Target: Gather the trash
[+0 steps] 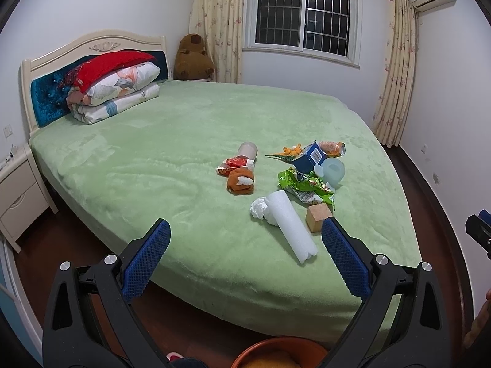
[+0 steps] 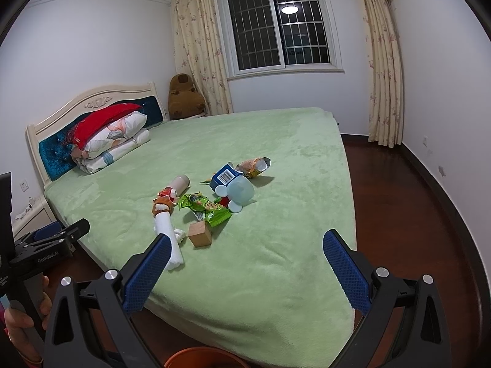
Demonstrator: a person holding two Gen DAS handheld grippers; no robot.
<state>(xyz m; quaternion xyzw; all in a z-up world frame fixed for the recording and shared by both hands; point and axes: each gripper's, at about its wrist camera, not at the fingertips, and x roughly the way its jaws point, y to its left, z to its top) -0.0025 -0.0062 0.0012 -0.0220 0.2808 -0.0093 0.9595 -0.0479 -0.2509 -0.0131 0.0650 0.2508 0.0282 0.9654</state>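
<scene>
Trash sits in one cluster on the green bed, toward the near corner: white foam roll, crumpled tissue, green snack wrapper, blue carton, orange wrapper, red-white packet. A wooden block, a pale blue toy and a small plush are mixed in and likely not trash.

Your left gripper and right gripper both hang short of the bed, fingers spread wide, nothing held. An orange bin is below you at the bed's foot.

Step looks like the very start: approach, nothing collected yet. The foam roll and tissue lie nearest; reach in with the left, close across the roll's width, then carry it to the bin. Avoid nudging the block just beside it.
</scene>
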